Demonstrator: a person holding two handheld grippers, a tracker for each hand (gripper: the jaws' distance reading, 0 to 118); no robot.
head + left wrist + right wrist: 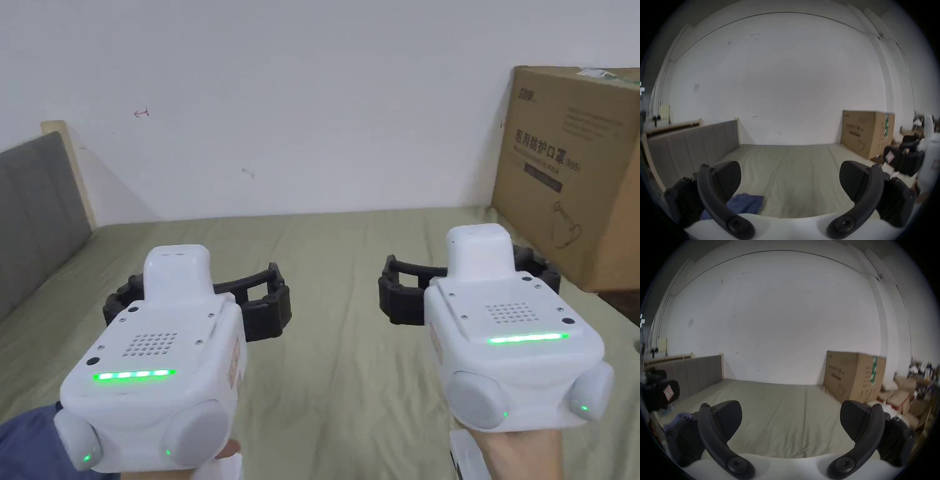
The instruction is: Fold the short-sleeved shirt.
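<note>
Head view: the left gripper (199, 299) and right gripper (467, 289) hang over the green bed (337, 375), jaws wide apart, holding nothing.

Left gripper view: blurry blue cloth (747, 205), maybe the shirt, lies at seven o'clock, partly hidden.

Right gripper view: a cardboard box (852, 378) stands at three o'clock.

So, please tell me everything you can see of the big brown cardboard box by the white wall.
The big brown cardboard box stands upright at the far right corner of the olive-green bed sheet, against the white wall. It is closed, with dark printing on its front, a green-and-white strip on its side and tape on top. Neither gripper touches it.
</note>
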